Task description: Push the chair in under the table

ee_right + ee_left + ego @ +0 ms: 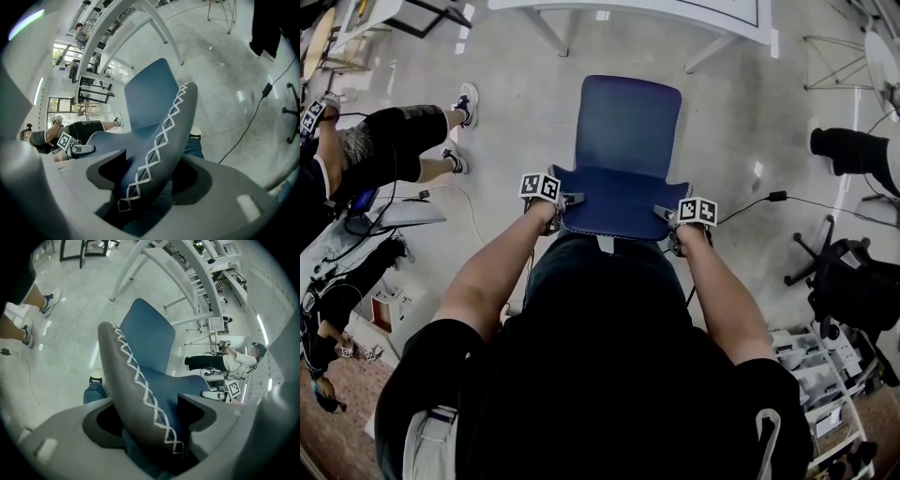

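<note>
A blue chair point(623, 122) stands on the floor facing a white table point(628, 7) at the top of the head view, its seat outside the table. My left gripper point(567, 200) is at the left top corner of the backrest point(619, 202) and my right gripper point(667, 214) at the right top corner. In the left gripper view the grey stitched backrest edge point(126, 380) runs between the jaws of the left gripper point(150, 413), which press on it. The right gripper point(150, 176) likewise has the stitched edge point(164, 136) between its jaws, closed on it.
A black office chair point(848, 277) stands at the right, with a cable point(787, 199) across the floor beside it. A person's legs point(403, 141) are at the left, another person's dark trouser leg point(853, 150) at the far right. A white rack point(825, 375) sits lower right.
</note>
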Motion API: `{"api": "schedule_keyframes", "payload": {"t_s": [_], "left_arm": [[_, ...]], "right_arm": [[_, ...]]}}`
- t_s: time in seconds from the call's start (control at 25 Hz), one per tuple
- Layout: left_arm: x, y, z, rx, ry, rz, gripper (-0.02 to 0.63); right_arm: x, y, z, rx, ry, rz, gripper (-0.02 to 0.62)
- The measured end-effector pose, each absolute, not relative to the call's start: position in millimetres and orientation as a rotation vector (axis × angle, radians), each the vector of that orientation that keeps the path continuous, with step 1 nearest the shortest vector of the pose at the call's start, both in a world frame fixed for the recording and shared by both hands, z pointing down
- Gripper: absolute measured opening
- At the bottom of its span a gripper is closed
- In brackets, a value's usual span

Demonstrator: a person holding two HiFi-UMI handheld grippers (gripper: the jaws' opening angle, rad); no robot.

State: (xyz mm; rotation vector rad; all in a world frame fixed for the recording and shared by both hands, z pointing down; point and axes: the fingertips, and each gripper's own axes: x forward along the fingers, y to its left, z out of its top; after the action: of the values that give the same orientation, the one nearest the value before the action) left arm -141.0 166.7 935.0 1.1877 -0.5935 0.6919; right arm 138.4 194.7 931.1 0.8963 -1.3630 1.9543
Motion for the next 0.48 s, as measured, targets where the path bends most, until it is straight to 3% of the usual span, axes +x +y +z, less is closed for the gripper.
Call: {"api": "schedule_keyframes", "payload": {"t_s": [0.48], "left_arm": [[-113.2,139.9,890.4,1.182,-0.611,0.613,0.345]], "right_arm": [[170.6,155.3,894.0,0.887,-1.405,1.948,0.316]]}}
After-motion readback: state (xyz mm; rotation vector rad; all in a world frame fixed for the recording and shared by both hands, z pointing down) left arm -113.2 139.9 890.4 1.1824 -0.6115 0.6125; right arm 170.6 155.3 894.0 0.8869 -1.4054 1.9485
